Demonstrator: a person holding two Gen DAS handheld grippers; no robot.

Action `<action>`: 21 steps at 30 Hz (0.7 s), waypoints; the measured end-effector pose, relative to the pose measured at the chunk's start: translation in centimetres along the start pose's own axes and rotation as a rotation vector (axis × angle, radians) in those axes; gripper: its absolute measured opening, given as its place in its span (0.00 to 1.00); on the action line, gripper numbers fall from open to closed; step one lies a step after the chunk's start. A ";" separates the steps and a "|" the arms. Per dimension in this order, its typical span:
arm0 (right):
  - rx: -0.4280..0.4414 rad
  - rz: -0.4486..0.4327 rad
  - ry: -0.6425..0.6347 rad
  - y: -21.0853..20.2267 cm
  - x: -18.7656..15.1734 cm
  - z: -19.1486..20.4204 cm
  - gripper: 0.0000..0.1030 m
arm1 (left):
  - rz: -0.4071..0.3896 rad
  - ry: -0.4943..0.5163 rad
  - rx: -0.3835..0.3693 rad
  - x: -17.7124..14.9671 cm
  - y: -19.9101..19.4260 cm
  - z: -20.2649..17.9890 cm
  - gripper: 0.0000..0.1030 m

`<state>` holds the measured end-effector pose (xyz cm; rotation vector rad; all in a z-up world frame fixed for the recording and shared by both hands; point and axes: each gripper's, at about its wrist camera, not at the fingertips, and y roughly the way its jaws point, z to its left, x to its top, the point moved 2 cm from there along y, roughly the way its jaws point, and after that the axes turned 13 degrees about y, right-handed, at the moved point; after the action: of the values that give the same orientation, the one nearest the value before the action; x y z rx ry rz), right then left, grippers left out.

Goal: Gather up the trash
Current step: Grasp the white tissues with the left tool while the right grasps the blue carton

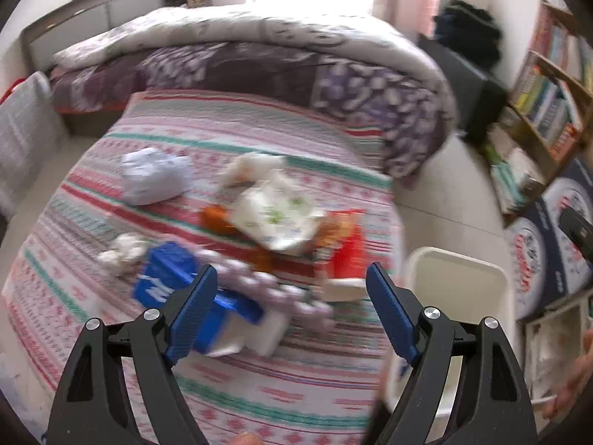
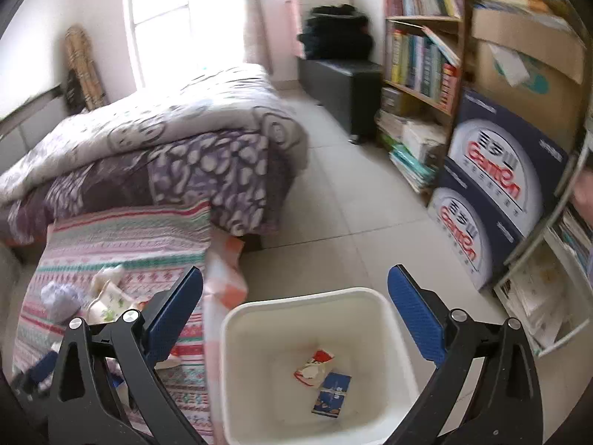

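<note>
both grippers gape empty: left gripper (image 1: 291, 289) over bed litter, right gripper (image 2: 295, 296) above bin (image 2: 237, 319) (two wrappers inside).

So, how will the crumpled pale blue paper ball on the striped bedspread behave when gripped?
The crumpled pale blue paper ball probably is light and crushes between pads. Its rounded shape may roll if pushed, though the soft striped bedspread should slow it.

Daylight from the overexposed window (image 2: 178, 18) washes both fisheye views, which are motion-blurred and bent at the edges.
</note>
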<state>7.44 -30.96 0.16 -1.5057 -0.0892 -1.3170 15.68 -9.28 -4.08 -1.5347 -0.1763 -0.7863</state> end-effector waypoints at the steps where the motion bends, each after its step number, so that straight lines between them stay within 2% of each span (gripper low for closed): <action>1: 0.007 -0.002 -0.023 0.0 -0.2 0.8 0.93 | 0.012 -0.006 0.014 0.0 0.3 0.9 0.78; 5: 0.034 0.012 -0.091 0.0 -1.5 3.4 0.93 | 0.078 -0.059 0.072 -0.3 2.0 6.1 0.78; 10: 0.051 0.022 -0.199 0.3 -3.5 6.9 0.93 | 0.150 -0.115 0.088 -0.9 3.8 12.0 0.78; 14: 0.088 0.026 -0.288 0.0 -5.5 9.3 0.93 | 0.192 -0.113 0.111 -1.3 5.2 15.1 0.78; 21: 0.242 0.113 -0.476 0.1 -9.4 13.3 0.93 | 0.292 -0.099 0.040 -2.6 8.2 18.6 0.78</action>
<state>12.65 -16.20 -4.30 -1.5601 -0.4460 -0.8059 25.06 7.65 -10.84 -1.5201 -0.0387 -0.4736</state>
